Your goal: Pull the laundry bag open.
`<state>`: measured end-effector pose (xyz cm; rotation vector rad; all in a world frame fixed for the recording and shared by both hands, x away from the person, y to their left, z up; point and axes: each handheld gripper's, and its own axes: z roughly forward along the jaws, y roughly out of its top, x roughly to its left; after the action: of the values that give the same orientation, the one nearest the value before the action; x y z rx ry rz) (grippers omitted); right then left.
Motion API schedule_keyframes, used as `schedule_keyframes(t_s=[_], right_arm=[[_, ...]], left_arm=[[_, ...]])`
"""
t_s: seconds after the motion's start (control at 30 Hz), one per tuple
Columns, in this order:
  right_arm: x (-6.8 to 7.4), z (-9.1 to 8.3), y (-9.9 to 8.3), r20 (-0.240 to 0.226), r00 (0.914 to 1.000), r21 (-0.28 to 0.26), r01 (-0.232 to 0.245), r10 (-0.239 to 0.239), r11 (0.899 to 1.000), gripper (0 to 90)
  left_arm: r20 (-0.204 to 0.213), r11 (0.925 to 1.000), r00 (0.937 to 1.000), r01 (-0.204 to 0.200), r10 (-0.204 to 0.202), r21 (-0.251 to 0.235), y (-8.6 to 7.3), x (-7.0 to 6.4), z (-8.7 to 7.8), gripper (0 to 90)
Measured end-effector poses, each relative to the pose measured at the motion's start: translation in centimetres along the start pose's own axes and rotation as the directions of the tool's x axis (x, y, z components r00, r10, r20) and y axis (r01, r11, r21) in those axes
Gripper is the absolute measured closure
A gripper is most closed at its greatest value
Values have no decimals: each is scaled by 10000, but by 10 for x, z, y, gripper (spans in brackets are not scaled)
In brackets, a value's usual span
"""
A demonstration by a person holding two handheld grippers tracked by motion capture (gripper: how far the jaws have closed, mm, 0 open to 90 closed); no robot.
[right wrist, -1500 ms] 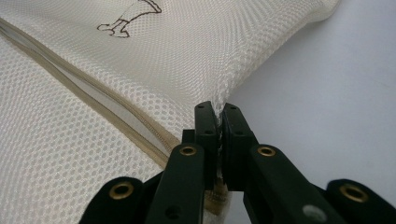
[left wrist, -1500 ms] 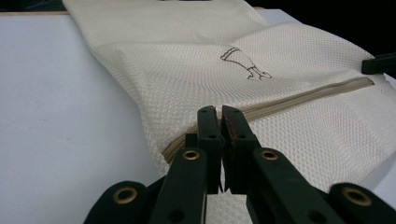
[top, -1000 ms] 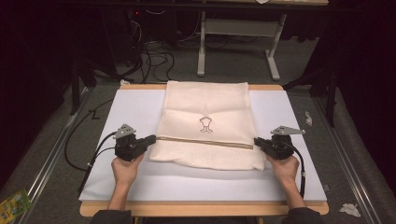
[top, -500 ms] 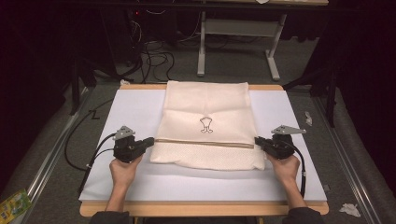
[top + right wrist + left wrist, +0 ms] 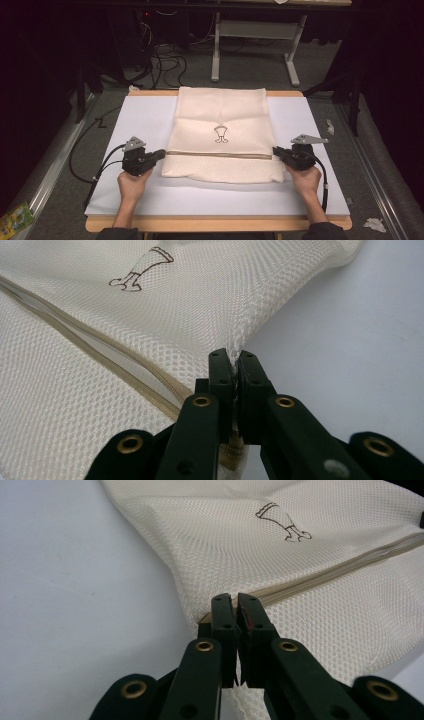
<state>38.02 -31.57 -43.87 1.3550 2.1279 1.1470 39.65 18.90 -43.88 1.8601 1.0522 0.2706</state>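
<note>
The cream mesh bag [image 5: 222, 135] lies in the middle of the white table [image 5: 150, 195]; the left gripper [image 5: 161, 154] pinches its left edge; the right gripper [image 5: 276, 151] pinches its right edge.

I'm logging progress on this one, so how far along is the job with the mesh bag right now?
Early to midway, it seems. Done: the cream mesh bag lies flat on the white table cover, and each hand-held gripper is clamped on an edge beside the zipper band, the left hand-held gripper on one side, the right hand-held gripper on the other. In hand: the two-sided pinch. Left: probably lifting or folding; no fold shows yet.
</note>
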Motion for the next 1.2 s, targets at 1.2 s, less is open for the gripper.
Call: schedule_keyframes(t_s=[1.2], right_arm=[[0, 14, -15, 64, 10000, 719, -24, 20, 9974, 818]], left_arm=[[-414, 9958, 9987, -269, 306, 880, -10, -6, 12, 861]])
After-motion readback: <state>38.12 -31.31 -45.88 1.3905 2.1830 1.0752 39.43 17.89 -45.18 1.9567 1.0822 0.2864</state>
